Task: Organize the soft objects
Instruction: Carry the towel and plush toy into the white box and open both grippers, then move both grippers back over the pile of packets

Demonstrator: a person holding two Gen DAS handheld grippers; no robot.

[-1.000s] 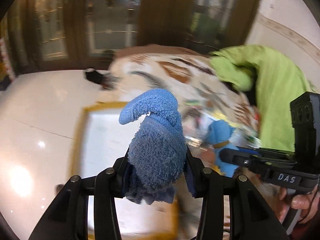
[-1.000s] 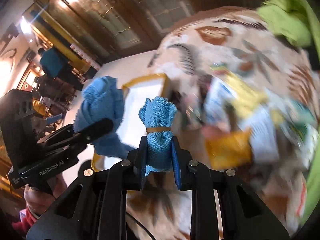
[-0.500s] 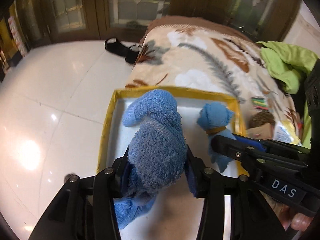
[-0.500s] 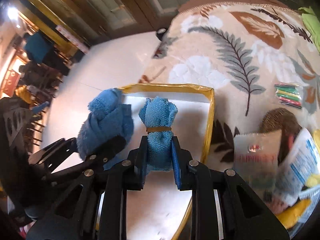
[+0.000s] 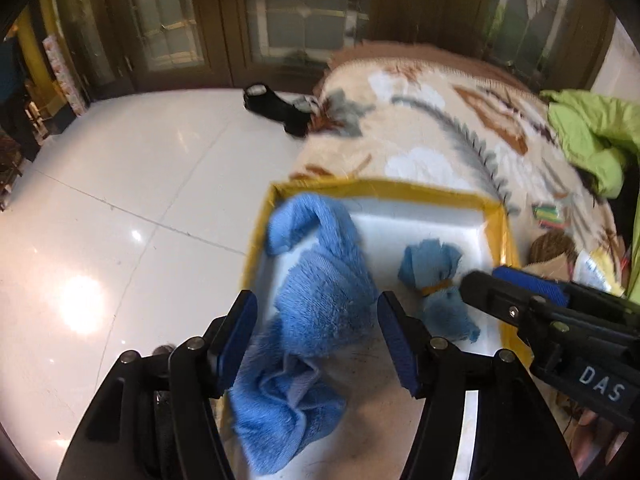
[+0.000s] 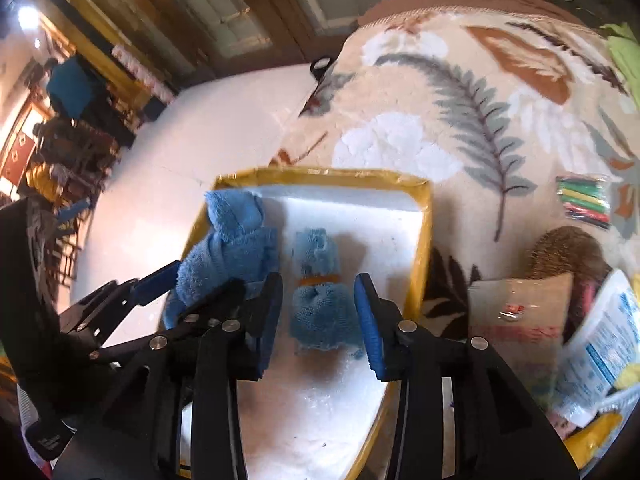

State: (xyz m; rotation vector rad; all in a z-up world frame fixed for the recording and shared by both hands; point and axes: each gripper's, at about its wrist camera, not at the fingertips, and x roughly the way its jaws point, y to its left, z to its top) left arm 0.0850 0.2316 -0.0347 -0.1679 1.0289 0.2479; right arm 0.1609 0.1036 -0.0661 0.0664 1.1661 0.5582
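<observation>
We have both grippers over the white tray [image 6: 426, 216] with the yellow taped rim, which sits at the near edge of the leaf-patterned blanket [image 6: 472, 92]. The left gripper [image 5: 316, 328] has its fingers spread apart, and the large blue towel roll [image 5: 320, 300] lies between them on the tray floor along the left rim, touching neither pad as far as we can tell. The right gripper [image 6: 318, 312] is likewise parted around the small blue cloth bundle [image 6: 320, 300], tied with an orange band, which rests mid-tray just beside the towel.

We judge the step in hand to be the release and withdrawal. To do it well, we back each gripper straight out along its own fingers, so that no pad catches the terry loops and drags a piece out of place. The towel's loose tail [image 5: 280, 412] hangs toward the tray's near-left rim; we mind it when pulling away. The packets [image 6: 520, 316] on the blanket right of the tray stay out of our way.
</observation>
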